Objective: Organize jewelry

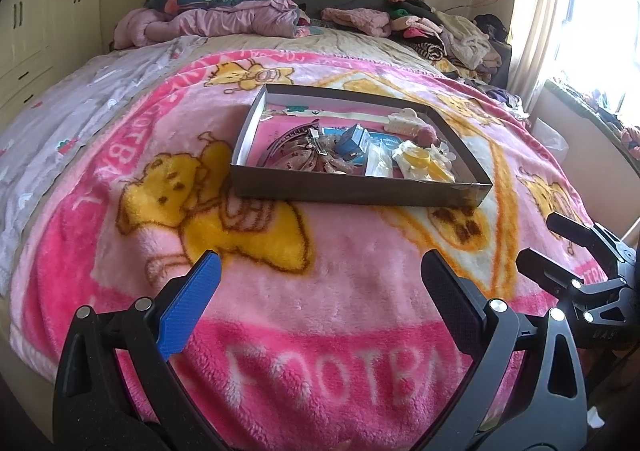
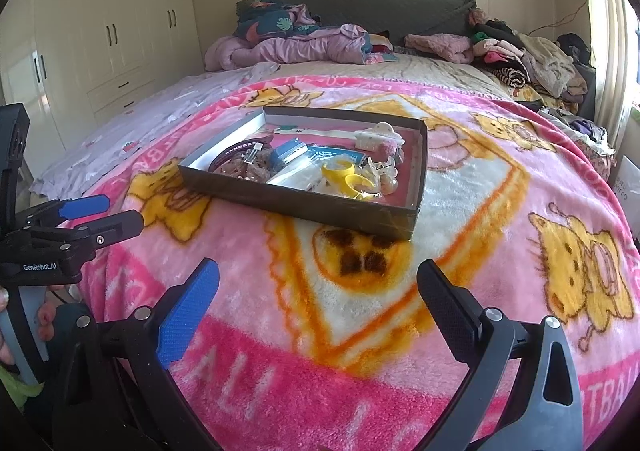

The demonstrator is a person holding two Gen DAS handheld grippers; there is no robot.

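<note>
A shallow dark cardboard box (image 1: pixel 348 192) (image 2: pixel 288 200) lies on the pink blanket (image 1: pixel 340 299) (image 2: pixel 460 187) in the middle of the bed. Inside it are mixed accessories: a white claw clip (image 1: pixel 404 119) (image 2: pixel 378 133), yellow bangles (image 1: pixel 426 163) (image 2: pixel 348 175), a small blue box (image 1: pixel 354 141) (image 2: pixel 288 151), a floral bow clip (image 1: pixel 308 155) and a dark headband (image 2: pixel 230 155). My left gripper (image 1: pixel 320 271) is open above the blanket in front of the box, nothing between its fingers. My right gripper (image 2: pixel 318 283) is open too, to the box's near right, also empty.
Piled bedding (image 1: pixel 208 19) and folded clothes (image 1: pixel 448 35) lie at the head of the bed. White wardrobes (image 2: pixel 104 35) stand on the left and a bright window (image 1: pixel 592 23) on the right. A hand holds the left gripper (image 2: pixel 84 219) at the left of the right wrist view.
</note>
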